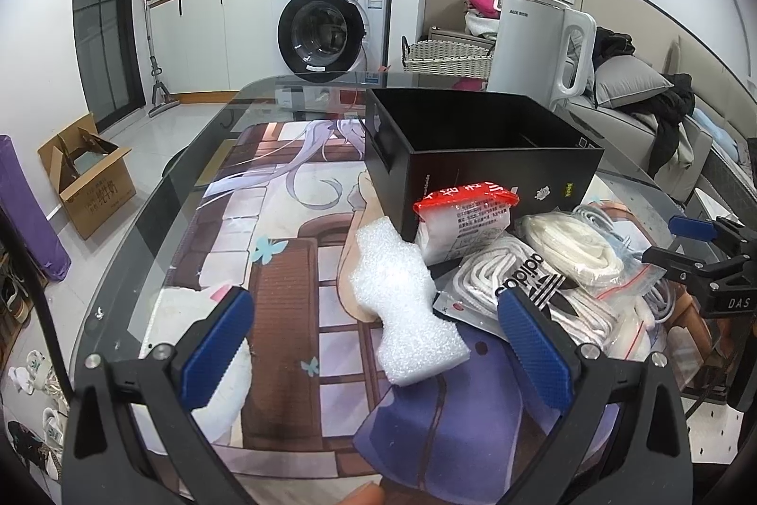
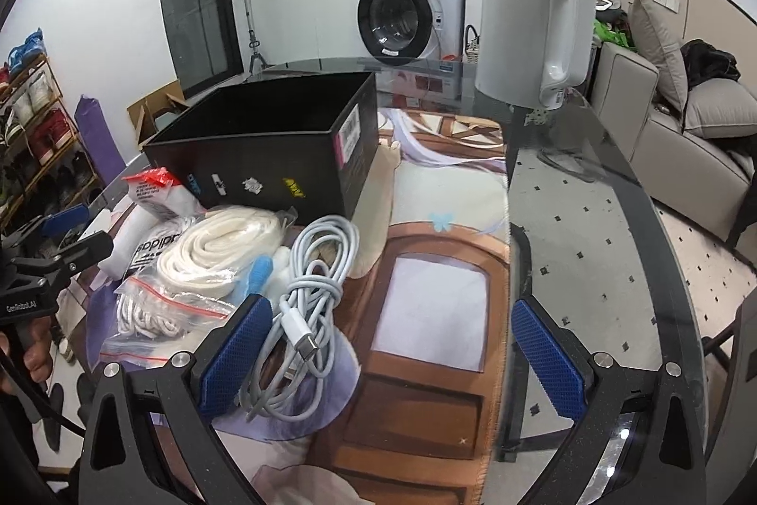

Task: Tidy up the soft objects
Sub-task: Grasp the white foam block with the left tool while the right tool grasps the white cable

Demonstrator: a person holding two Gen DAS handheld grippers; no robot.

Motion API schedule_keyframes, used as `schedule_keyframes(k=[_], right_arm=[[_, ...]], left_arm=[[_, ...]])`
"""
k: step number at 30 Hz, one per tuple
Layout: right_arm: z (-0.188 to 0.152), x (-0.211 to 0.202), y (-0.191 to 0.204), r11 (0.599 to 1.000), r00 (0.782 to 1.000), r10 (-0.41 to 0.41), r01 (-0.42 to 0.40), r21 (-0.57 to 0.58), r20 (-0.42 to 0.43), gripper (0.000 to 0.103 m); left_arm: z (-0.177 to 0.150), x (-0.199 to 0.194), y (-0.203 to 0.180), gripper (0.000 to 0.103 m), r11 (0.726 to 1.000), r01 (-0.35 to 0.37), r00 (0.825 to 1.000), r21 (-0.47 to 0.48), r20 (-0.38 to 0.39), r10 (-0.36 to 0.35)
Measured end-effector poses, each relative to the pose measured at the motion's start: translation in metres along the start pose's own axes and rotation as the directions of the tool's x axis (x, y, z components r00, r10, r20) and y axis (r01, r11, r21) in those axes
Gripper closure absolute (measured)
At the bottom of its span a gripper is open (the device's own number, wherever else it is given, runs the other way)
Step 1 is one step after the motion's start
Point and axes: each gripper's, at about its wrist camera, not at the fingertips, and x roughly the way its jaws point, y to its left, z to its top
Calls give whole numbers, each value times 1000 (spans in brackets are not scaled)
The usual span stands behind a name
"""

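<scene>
Both grippers' fingers wide apart, empty: left gripper, right gripper.

Bench: glossy dark glass. Mat: printed, matt cloth-like surface. Box: matt black cardboard. Foam piece: white, rough, cellular. Cable: smooth pale plastic. Rope bags: clear glossy film. Fingers: blue textured pads.
</scene>
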Motion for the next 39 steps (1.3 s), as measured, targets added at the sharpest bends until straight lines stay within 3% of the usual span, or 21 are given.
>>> schedule_keyframes(k=[8, 15, 20, 28, 39], right_arm=[[3, 5, 11, 999, 999, 34, -35, -26, -42, 0], [1, 19, 6, 995, 993, -80, 76, -60, -81, 0], [4, 32, 2, 996, 992, -70, 63, -68, -108, 0], [9, 44, 0, 998, 991, -24, 16, -67, -131, 1], [5, 35, 12, 994, 994, 32, -42, -99, -105, 36]], left_arm=[[1, 6, 2, 0, 1000, 7, 1000, -5, -19, -7], [-1, 17, 4, 0, 1000, 2, 998, -1, -60, -2], [-4, 23, 3, 0, 999, -22, 996, 26, -83, 24], [-9, 32, 10, 2, 1000, 9, 993, -11, -120, -11], [-8, 33, 8, 7, 1000, 31, 993, 2, -113, -30]])
